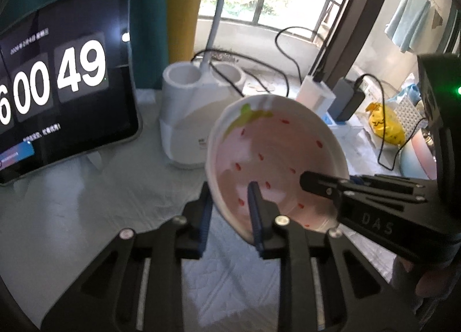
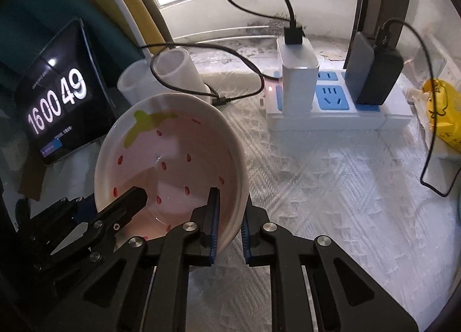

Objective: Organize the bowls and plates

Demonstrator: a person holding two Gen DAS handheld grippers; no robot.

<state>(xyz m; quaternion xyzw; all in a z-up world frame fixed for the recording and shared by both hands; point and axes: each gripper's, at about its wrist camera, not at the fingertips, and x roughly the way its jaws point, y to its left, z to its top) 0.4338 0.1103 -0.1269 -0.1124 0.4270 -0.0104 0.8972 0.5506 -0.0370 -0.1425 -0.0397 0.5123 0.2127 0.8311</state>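
**Item: strawberry bowl, held at two points on its rim**

Left gripper (image 1: 230, 216): we find it clamped on the near rim of the strawberry bowl (image 1: 273, 159), one blue pad inside the wall, one outside.

Right gripper (image 2: 229, 222): likewise clenched on the opposite side of the rim, wall pinched between its pads.

Bowl: pink inside, red seeds, green leaf at the far edge. It is lifted clear of the table (image 2: 331, 188) and tilted. We judge the double grip steadies a smooth, heavy piece while it is carried to its stack.

Beyond the bowl: a white holder (image 1: 184, 118) and a tablet (image 1: 63, 81) showing a clock, both just behind it.

Further right: a power strip (image 2: 331, 107) with chargers, and a yellow bag (image 2: 440, 113), well apart.
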